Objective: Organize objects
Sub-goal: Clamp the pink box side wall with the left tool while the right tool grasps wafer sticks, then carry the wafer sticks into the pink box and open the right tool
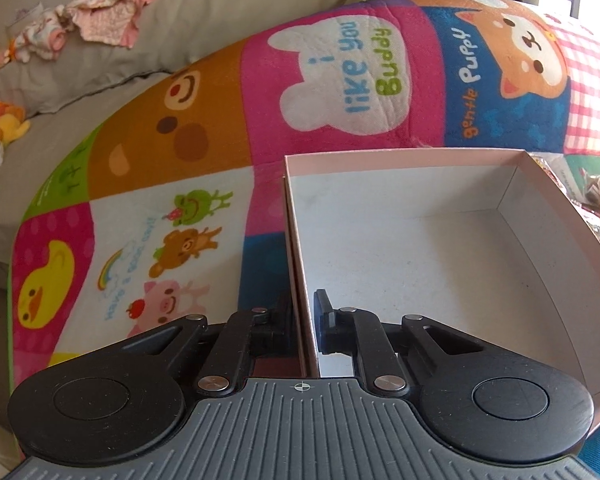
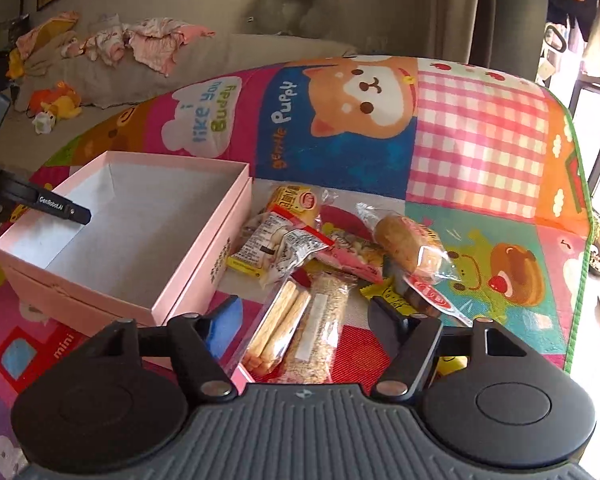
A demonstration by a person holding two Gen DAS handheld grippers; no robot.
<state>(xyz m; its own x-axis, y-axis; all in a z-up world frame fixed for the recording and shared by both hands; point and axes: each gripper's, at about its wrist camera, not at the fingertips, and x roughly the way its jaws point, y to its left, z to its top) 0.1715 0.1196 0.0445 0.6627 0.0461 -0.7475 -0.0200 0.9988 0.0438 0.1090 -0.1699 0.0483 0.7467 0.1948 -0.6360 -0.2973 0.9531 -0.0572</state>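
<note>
Left gripper (image 1: 306,320) clamped on pink box (image 1: 400,159) wall; right gripper (image 2: 300,320) spread wide above wrapped snack packets (image 2: 300,332) on cartoon play mat (image 2: 480,144).

The pink box (image 2: 204,248) looks like matt cardboard, with a plain white paper inside. The play mat (image 1: 172,128) is soft, fuzzy cloth with printed cartoon animals. The snack packets (image 2: 296,320) are in clear, glossy plastic film that crinkles. Both grippers are matt black plastic with small shiny metal pins; the right gripper (image 2: 304,320) has blue pads (image 2: 224,326).
</note>
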